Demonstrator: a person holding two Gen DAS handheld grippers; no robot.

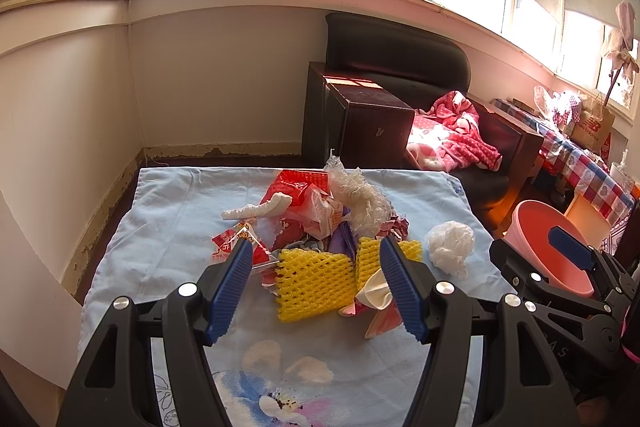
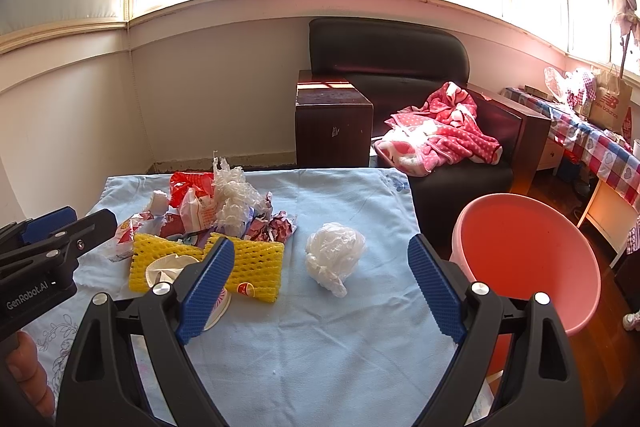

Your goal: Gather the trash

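Spanning a wide gap with nothing between its blue ribbed pads, the right gripper (image 2: 320, 287) hangs above bare light-blue tablecloth (image 2: 304, 355), with open cloth ahead and to both sides of it. A crumpled white plastic bag (image 2: 334, 255) lies alone on the cloth just beyond the fingertips, apart from the main heap and nearer the table's right edge. Off that edge, lower than the tabletop, stands a pink plastic bucket (image 2: 532, 259), its mouth open and its inside bare as far as shown. Left gripper (image 1: 316, 287): jaws likewise spread wide, gripping nothing, poised over the near side of the trash pile (image 1: 320, 223); whether its pads touch the pile cannot be told. Directly between the pads sits yellow foam fruit netting (image 1: 316, 283), folded in two pieces, with a crushed white paper cup (image 1: 374, 293) against its right side. Behind these: red printed wrappers (image 1: 236, 245), a red plastic bag (image 1: 300, 183), a white foam strip (image 1: 260, 209), and a tuft of white foam mesh (image 1: 360, 195) standing highest. The pile occupies the centre and far half of the table; the near cloth, printed with flowers, is unoccupied. Beyond the far edge: a dark armchair (image 2: 400, 67) bearing a pink dotted blanket (image 2: 440, 131).
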